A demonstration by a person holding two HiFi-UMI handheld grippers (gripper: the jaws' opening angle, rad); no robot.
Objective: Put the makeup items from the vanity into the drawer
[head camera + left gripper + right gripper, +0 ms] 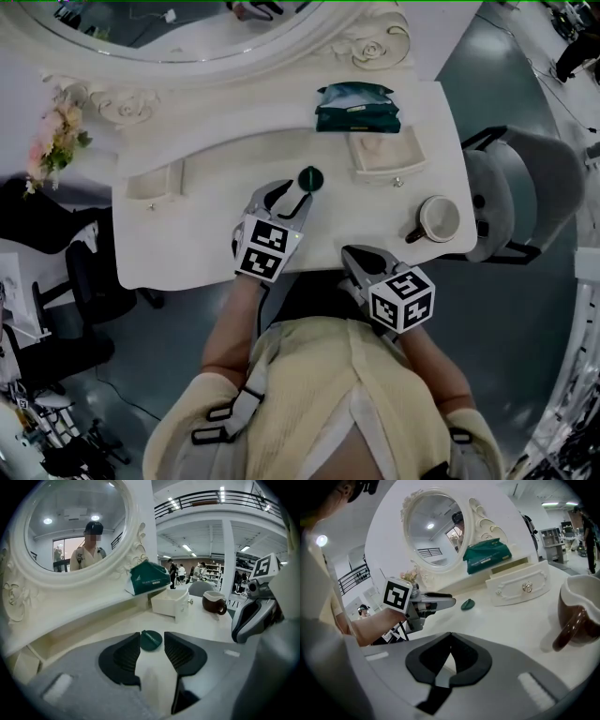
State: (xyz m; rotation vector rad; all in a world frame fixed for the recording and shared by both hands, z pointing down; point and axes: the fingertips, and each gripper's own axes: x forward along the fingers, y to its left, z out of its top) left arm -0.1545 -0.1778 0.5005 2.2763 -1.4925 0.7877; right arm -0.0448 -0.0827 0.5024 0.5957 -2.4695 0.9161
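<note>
One green compact [310, 177] lies on the white worktop [206, 220], just past the spread jaws of the left hand-held gripper [289, 197]. An open drawer [384, 156] sits at two o'clock. The right hand-held gripper [361, 259] is pressed together, empty. Glossy grey floor [511, 84] surrounds.

A small, round, dark green makeup case [310, 177] lies on the white surface [206, 234]. The little white drawer [389, 172] nearby is pulled open.
</note>
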